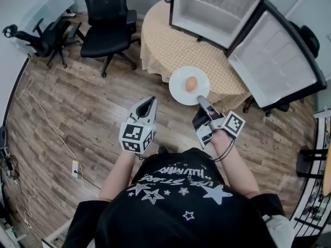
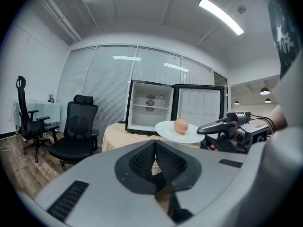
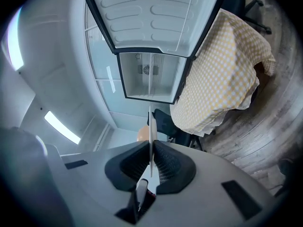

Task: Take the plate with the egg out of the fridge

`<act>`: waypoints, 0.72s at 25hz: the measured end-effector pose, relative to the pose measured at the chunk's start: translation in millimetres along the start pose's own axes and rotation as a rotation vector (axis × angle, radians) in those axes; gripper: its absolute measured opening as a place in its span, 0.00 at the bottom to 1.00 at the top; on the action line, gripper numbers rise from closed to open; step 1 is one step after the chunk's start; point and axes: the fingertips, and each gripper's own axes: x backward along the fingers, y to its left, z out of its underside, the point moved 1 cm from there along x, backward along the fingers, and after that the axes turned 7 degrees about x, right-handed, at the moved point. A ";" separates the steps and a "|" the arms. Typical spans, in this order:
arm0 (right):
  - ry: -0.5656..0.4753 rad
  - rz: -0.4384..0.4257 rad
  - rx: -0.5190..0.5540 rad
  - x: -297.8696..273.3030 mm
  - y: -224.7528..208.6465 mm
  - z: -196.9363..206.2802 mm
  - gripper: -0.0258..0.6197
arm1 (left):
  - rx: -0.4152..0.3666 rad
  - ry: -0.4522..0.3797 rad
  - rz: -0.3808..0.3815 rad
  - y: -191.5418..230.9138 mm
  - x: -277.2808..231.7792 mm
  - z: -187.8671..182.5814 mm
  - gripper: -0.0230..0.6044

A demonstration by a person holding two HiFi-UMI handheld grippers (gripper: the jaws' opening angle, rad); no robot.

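"What did the head view show?"
"My right claw (image 1: 201, 101) was clenched on the rim of the plate (image 1: 178, 89), egg (image 1: 191, 83) on top, outside the open fridge (image 1: 217, 9), over the table's (image 1: 160, 40) near edge."
"The left gripper view?"
"My left claw (image 2: 155, 148) was clenched on nothing."
"The right gripper view?"
"The plate ran edge-on between my pads (image 3: 163, 162), which pinched it."
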 end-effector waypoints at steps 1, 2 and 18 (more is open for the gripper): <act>0.007 -0.005 0.003 1.8 0.7 1.0 0.10 | 0.000 -0.001 -0.002 -3.0 1.1 0.6 0.05; 0.011 -0.007 0.004 4.4 0.7 1.5 0.10 | -0.002 -0.003 -0.003 -6.7 2.2 1.7 0.05; 0.055 0.005 -0.050 88.4 -21.2 -25.3 0.10 | -0.004 0.010 -0.029 -102.6 -0.5 24.4 0.05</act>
